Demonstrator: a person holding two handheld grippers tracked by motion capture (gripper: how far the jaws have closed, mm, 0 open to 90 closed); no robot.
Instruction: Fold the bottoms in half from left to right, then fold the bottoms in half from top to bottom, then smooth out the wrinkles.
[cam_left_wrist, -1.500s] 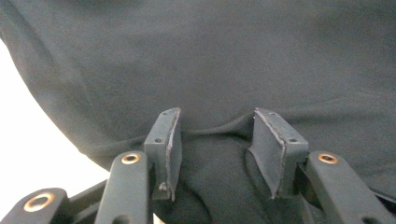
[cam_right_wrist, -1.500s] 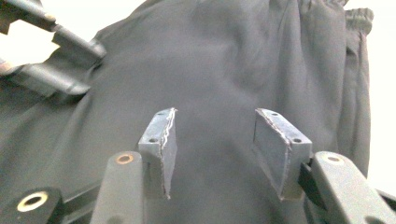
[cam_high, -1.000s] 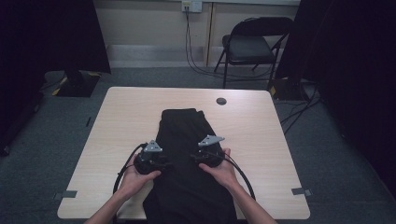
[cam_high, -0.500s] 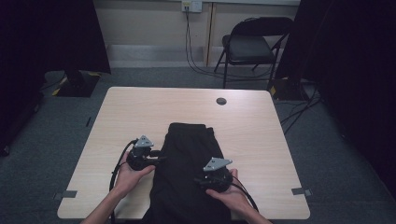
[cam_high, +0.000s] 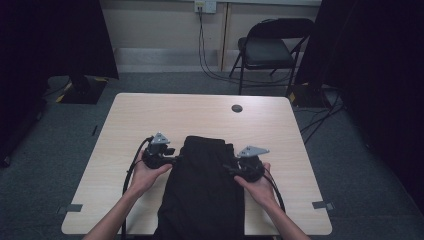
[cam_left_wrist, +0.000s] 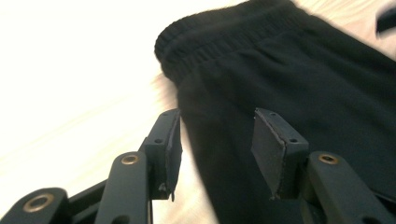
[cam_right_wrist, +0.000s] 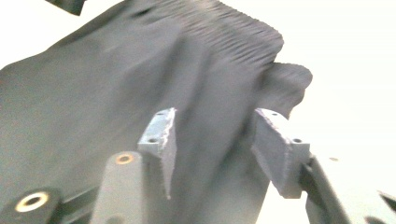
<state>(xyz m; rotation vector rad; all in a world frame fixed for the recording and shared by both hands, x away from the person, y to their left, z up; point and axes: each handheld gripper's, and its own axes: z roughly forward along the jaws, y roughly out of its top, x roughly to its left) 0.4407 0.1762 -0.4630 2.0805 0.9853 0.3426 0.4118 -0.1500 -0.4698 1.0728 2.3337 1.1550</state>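
A black garment (cam_high: 202, 195) with an elastic waistband (cam_left_wrist: 224, 37) lies lengthwise on the light wooden table (cam_high: 175, 112), its lower part hanging over the near edge. My left gripper (cam_high: 176, 159) sits at the garment's left edge. Its jaws have just been opening and now stand apart in the left gripper view (cam_left_wrist: 217, 140), with the cloth's edge (cam_left_wrist: 303, 70) beneath the gap and the pads off it. My right gripper (cam_high: 227, 169) is at the right edge. Its jaws (cam_right_wrist: 215, 140) stand apart over the rumpled fabric (cam_right_wrist: 93, 93), not pressing on it.
A round cable hole (cam_high: 237, 108) sits near the table's far edge. A folding chair (cam_high: 272, 50) stands beyond the table, and cables trail on the floor. Tape marks (cam_high: 73, 208) lie at the near corners. Bare tabletop flanks the garment.
The garment's far edge has slid toward the person. My left gripper moved out to the cloth's left edge. The right one dipped toward the near edge, then came out to the right edge.
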